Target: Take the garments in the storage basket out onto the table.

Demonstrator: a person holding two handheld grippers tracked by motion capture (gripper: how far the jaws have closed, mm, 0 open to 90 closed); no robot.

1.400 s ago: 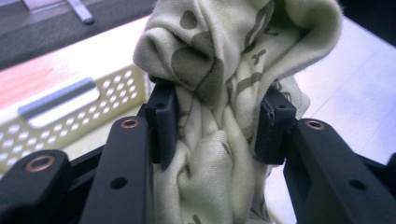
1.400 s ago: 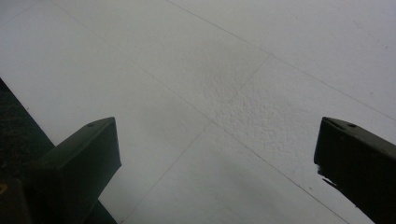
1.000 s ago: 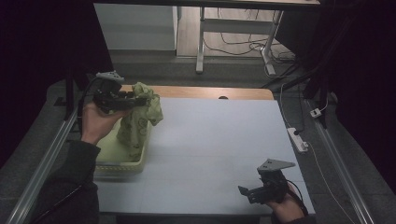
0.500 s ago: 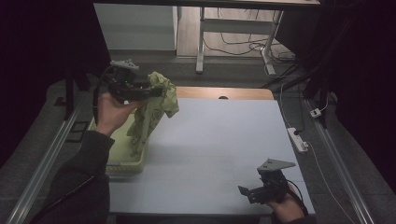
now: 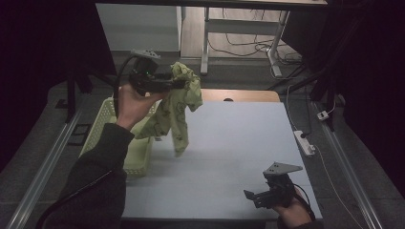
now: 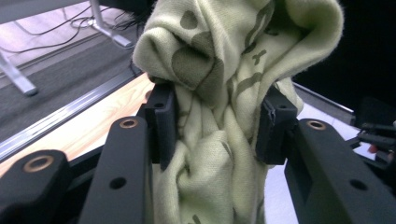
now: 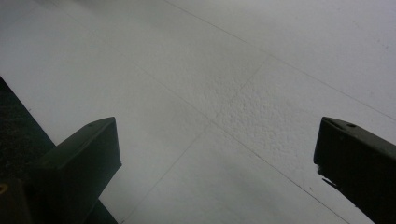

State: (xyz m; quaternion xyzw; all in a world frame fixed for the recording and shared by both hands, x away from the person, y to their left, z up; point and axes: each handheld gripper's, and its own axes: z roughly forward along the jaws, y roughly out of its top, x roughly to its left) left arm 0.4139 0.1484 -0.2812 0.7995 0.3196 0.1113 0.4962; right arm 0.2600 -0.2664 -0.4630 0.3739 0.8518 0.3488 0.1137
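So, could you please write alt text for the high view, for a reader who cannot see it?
The left gripper holds a pale green printed garment hanging above a white table, beside a light green basket. The right gripper rests open, low at the table's near right.

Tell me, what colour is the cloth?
The cloth is pale yellow-green with darker olive markings, clearest in the left gripper view.

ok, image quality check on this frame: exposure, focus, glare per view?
High view: dim overall, corners black, white table and pale green patterned cloth legible. Left gripper view: well lit; cloth between the left gripper pads sharp, floor cables soft. Right gripper view: flat grey tabletop, no glare, right gripper edges slightly blurred.
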